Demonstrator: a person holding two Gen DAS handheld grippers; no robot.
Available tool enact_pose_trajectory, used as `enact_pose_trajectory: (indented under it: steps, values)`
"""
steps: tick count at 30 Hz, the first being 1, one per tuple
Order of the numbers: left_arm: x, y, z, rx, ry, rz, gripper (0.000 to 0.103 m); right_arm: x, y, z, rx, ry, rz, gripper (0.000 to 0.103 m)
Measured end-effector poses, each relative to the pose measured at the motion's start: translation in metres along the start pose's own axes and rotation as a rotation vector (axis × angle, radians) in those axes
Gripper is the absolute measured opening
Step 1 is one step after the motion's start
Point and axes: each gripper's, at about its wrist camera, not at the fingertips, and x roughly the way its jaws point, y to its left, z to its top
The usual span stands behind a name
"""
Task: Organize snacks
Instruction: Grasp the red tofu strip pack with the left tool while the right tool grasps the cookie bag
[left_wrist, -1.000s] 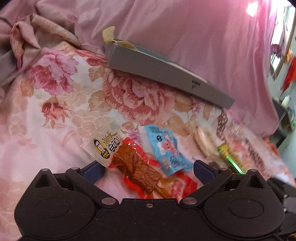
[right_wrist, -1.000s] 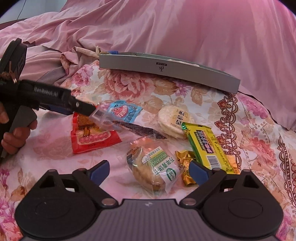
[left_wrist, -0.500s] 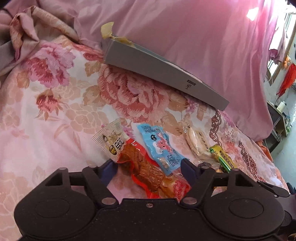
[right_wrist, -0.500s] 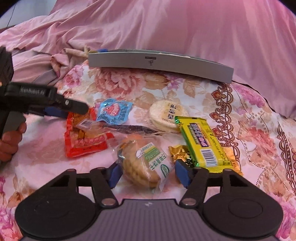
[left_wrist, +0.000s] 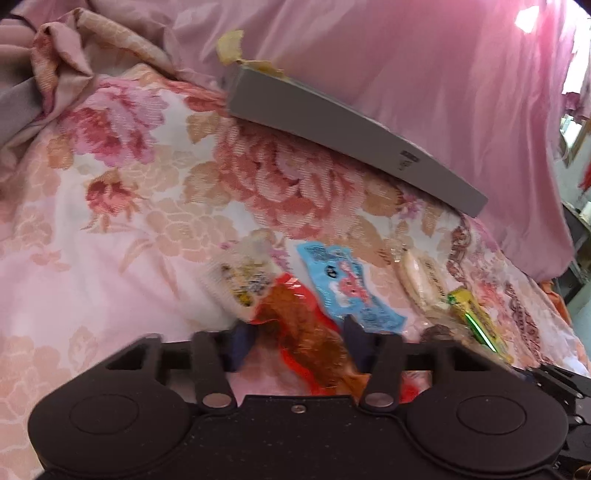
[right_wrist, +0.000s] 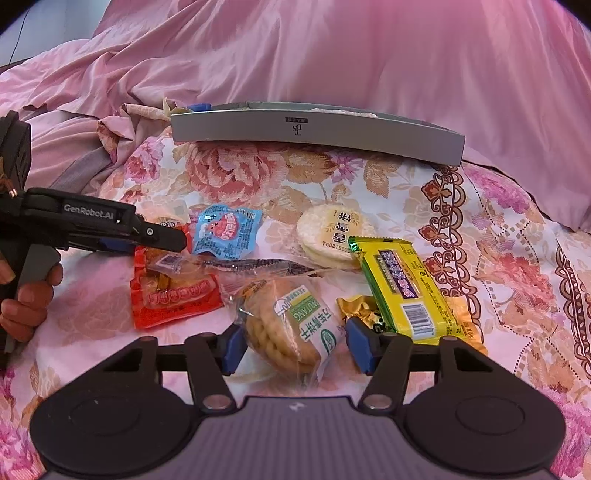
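Note:
Snacks lie on a floral bedsheet. My left gripper (left_wrist: 295, 341) has its jaws narrowed around the red packet of brown dried tofu (left_wrist: 306, 332), touching both sides; it also shows in the right wrist view (right_wrist: 173, 291), with the left gripper (right_wrist: 162, 238) over its top. My right gripper (right_wrist: 291, 343) has its blue pads against both sides of the clear biscuit pack (right_wrist: 288, 325). A blue packet (left_wrist: 347, 288), a white rice cracker (right_wrist: 328, 236), a yellow bar (right_wrist: 402, 288), a gold candy (right_wrist: 358, 306) and a dried fish pack (right_wrist: 258, 266) lie around. A grey tray box (right_wrist: 314, 133) stands behind.
Pink quilt (right_wrist: 332, 55) piles up behind the grey box and at the left. A small white-yellow packet (left_wrist: 243, 277) lies left of the red one. The person's hand (right_wrist: 26, 295) holds the left gripper handle at the left edge.
Both grippers have moved forward and narrowed their jaws: the left onto the red packet, the right onto the biscuit pack.

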Motion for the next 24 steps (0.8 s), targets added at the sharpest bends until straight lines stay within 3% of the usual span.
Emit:
enact_pose_trajectory:
  steps: [4,8,11,17,24]
  values:
    - [-0.003,0.008,0.002,-0.075,-0.006,-0.007,0.033,-0.001,0.001,-0.001,-0.005,-0.003,0.009,0.06]
    - [-0.003,0.007,0.001,-0.08,-0.002,-0.039,0.032,-0.002,0.001,-0.001,-0.009,-0.005,0.016,0.059]
    - [0.001,0.004,-0.001,-0.069,0.028,-0.084,0.034,-0.003,0.0,0.0,0.0,-0.008,0.018,0.059]
    - [0.006,0.004,0.0,-0.077,0.049,-0.102,0.04,0.001,-0.002,0.004,0.025,-0.006,0.019,0.059]
    - [0.003,0.004,0.004,-0.111,0.039,-0.079,0.027,0.001,0.0,0.003,0.022,-0.003,0.02,0.059]
